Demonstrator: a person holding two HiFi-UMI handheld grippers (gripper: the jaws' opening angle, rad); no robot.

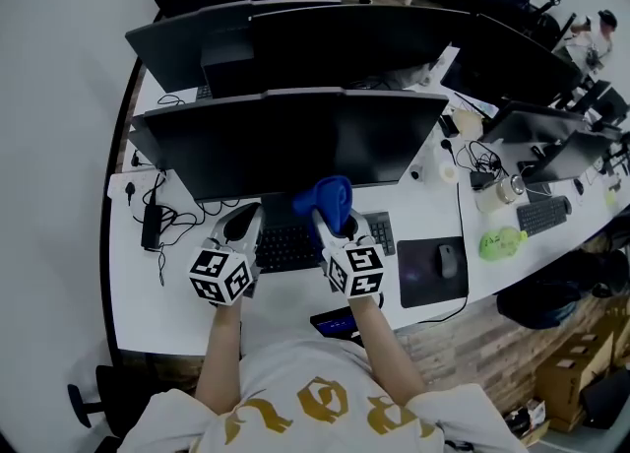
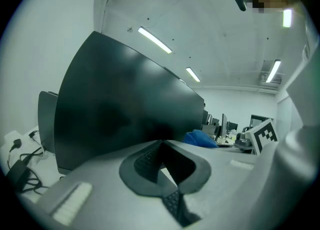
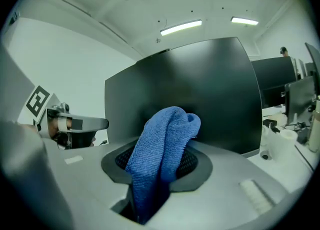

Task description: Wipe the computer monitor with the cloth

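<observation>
Blue cloth [image 3: 162,154] pinched in right tongs [image 3: 159,174], before dark monitor [image 3: 210,89].

1. A white desk [image 1: 148,293] stretches in front of you, with wooden floor [image 1: 463,343] showing past its near right edge.
2. A black keyboard [image 1: 285,247] lies at the middle of the desk.
3. To your right, a grey mouse [image 1: 448,260] sits on a dark mouse pad [image 1: 418,284].
4. Further right, a green object [image 1: 504,242] lies near a second keyboard [image 1: 543,215].
5. At your left, a black power brick [image 1: 151,226] lies among loose black cables.
6. More dark screens [image 1: 325,42] stand at the back of the desk.
7. Cardboard boxes [image 1: 571,377] sit on the floor at the lower right.
8. Strip lights [image 2: 155,40] run across the ceiling above you.
</observation>
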